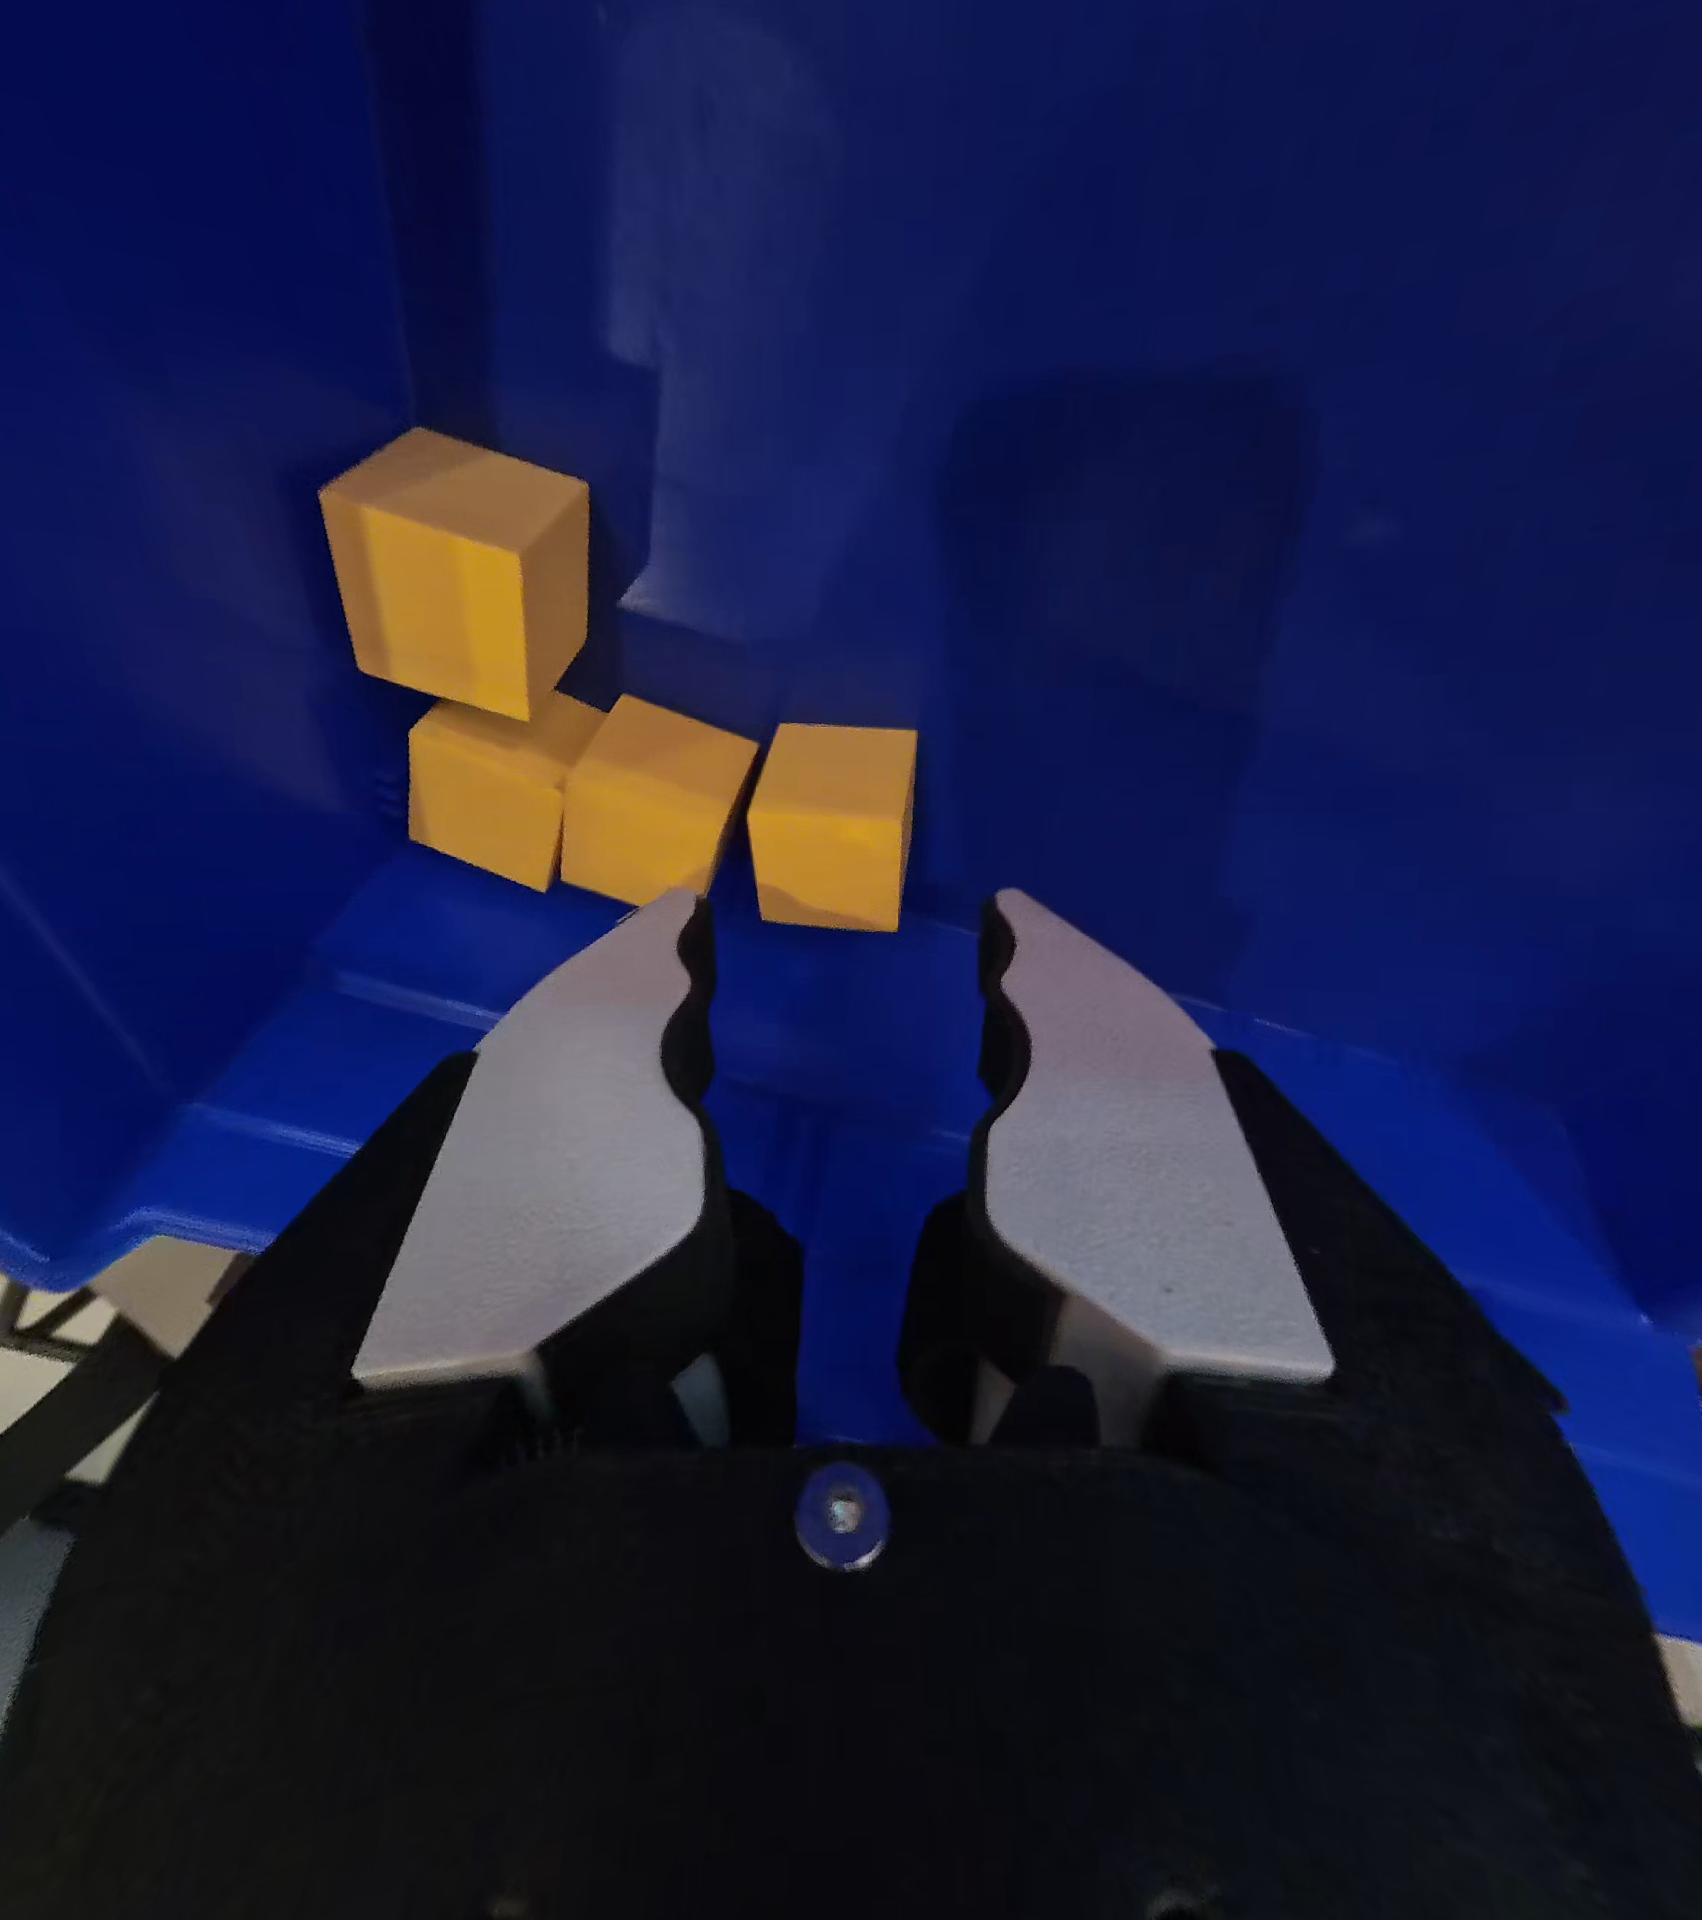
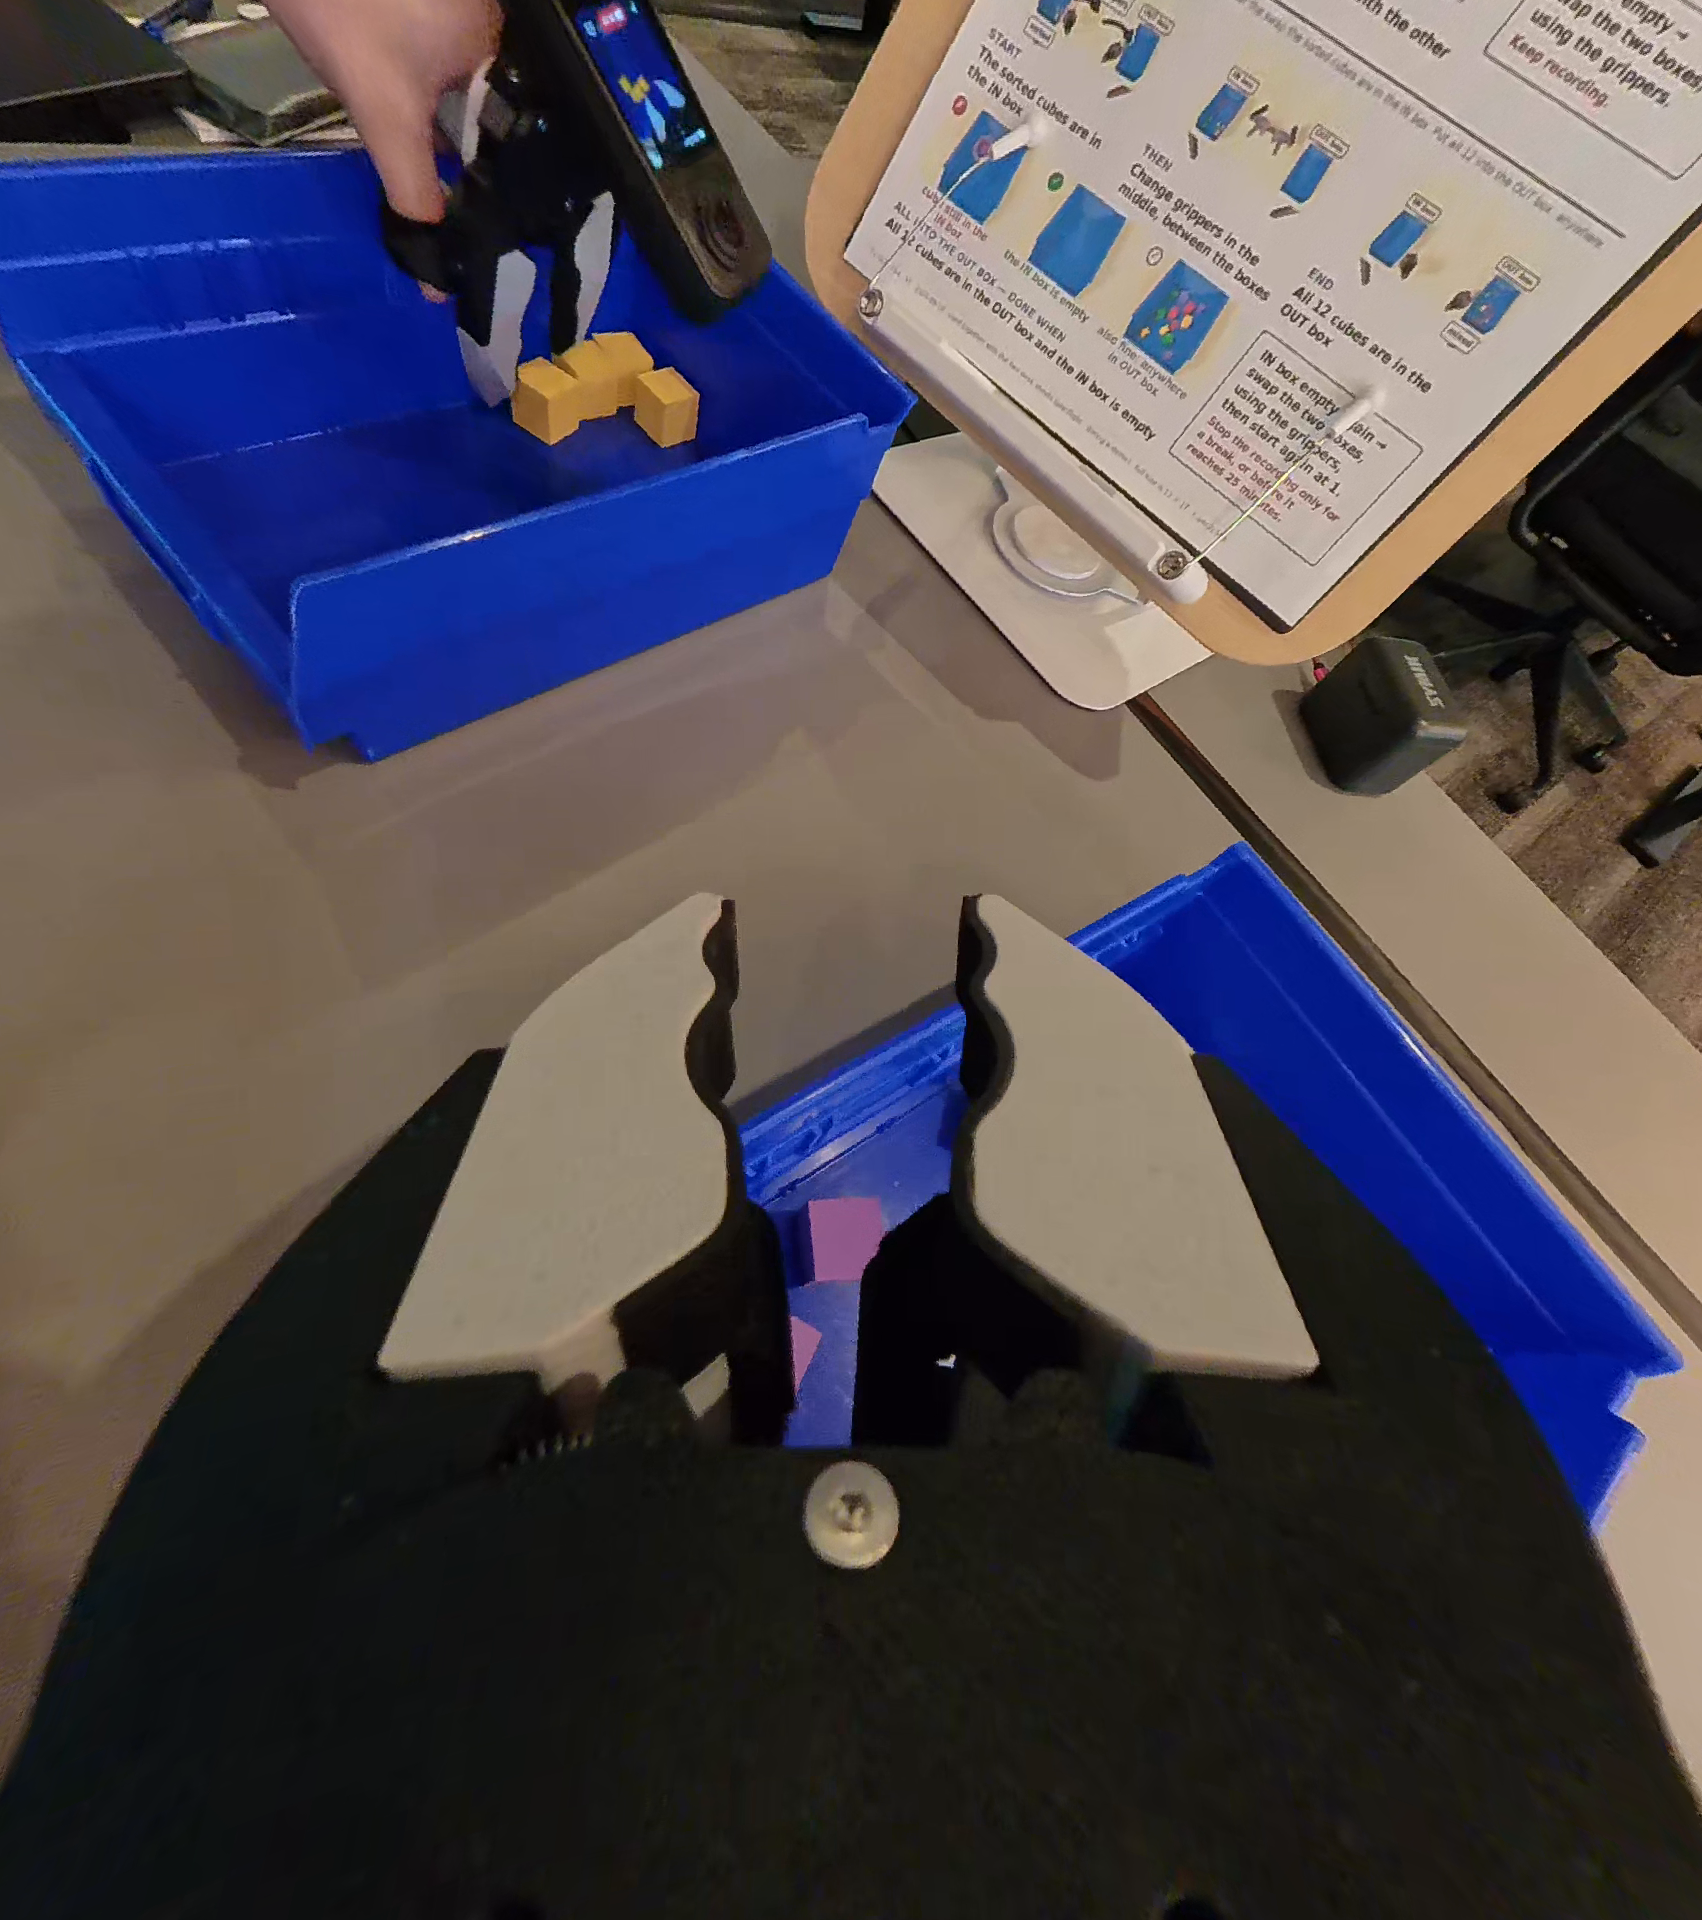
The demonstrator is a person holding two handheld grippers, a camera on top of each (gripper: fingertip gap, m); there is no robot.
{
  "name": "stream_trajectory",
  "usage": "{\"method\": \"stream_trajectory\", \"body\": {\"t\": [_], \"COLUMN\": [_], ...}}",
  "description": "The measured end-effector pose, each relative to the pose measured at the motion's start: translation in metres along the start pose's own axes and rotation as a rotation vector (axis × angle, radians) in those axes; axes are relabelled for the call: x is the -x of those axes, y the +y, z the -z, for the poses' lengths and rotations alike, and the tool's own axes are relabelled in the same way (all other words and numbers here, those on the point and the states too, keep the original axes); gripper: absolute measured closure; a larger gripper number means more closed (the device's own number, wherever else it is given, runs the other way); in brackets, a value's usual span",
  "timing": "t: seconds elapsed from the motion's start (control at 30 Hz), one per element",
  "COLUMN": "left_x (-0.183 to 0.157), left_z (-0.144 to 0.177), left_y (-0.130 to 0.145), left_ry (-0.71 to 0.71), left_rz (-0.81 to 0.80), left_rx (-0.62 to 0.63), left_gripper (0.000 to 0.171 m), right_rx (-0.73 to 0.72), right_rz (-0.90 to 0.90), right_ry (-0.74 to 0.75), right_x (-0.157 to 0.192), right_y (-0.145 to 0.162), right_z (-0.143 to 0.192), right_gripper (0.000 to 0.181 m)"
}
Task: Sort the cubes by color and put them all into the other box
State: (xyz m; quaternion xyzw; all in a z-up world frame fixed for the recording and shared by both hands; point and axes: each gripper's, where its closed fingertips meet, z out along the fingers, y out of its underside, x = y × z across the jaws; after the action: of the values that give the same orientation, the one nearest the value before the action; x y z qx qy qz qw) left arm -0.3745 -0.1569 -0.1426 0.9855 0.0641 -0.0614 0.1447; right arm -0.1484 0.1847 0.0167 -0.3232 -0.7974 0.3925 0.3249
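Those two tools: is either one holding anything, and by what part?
Nothing is held. The left tool is open, just short of the yellow cubes. The right tool is open above a blue bin.

We see four small yellow-orange cubes clustered in a corner of the far blue plastic bin: three in a row on its floor, one tilted on top. The open left tool hovers just before them. Purple cubes lie in the near blue bin under our open right tool.
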Motion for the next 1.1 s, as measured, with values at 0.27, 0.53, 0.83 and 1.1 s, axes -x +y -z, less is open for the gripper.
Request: {"method": "stream_trajectory", "body": {"t": [0.27, 0.53, 0.83, 1.1], "left_x": [-0.004, -0.009, -0.02, -0.009], "left_z": [0.001, 0.008, 0.013, 0.012], "left_y": [-0.002, -0.008, -0.013, -0.005], "left_ry": [0.003, 0.029, 0.188, 0.198], "left_rz": [0.032, 0.047, 0.107, 0.188], "left_rx": [0.025, -0.007, -0.064, -0.056], "left_gripper": [0.119, 0.12, 0.123, 0.123], "right_rx": [-0.003, 0.0, -0.006, -0.011], "right_rz": [0.002, 0.003, -0.001, -0.002], "right_ry": [0.007, 0.007, 0.014, 0.015], "right_x": [-0.002, -0.001, -0.003, -0.005], "right_y": [0.0, 0.0, 0.0, 0.0], "right_z": [0.001, 0.0, 0.002, 0.003], "right_gripper": [0.141, 0.141, 0.141, 0.141]}}
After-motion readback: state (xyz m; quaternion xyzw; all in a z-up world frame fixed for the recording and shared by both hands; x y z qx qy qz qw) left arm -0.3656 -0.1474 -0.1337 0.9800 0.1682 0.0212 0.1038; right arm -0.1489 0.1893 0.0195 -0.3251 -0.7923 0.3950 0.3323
